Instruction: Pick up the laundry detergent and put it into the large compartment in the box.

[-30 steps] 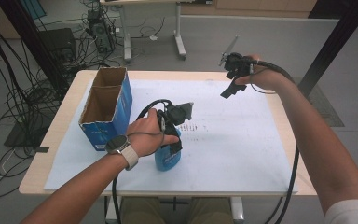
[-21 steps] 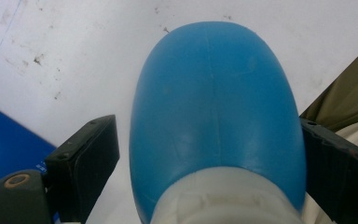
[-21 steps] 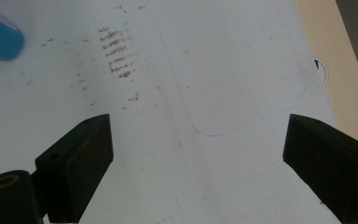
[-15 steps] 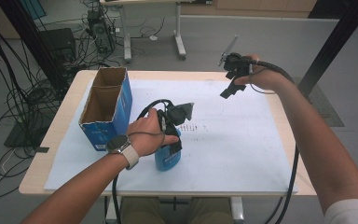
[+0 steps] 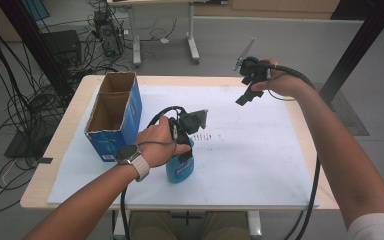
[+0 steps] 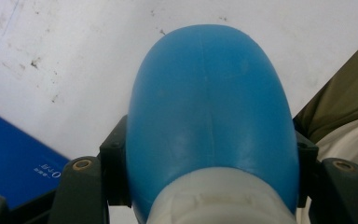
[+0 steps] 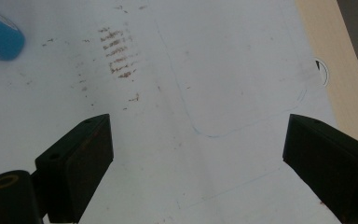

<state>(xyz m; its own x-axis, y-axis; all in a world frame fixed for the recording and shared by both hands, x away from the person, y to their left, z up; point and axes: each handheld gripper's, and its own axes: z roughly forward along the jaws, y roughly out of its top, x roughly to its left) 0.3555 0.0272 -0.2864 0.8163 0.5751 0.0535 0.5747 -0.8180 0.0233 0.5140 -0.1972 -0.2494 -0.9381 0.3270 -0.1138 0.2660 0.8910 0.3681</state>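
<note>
While the left gripper (image 5: 184,150) is clamped on the blue bottle (image 5: 180,167) at lower centre of the high view, the grasp looks done; moving it remains. The right gripper (image 5: 245,95), upper right, hangs wide apart, empty.

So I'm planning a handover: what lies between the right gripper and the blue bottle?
Bare white sheet with faint brown smudges, in the high and right gripper views. The right gripper is open; the left gripper clamps the blue bottle.
</note>
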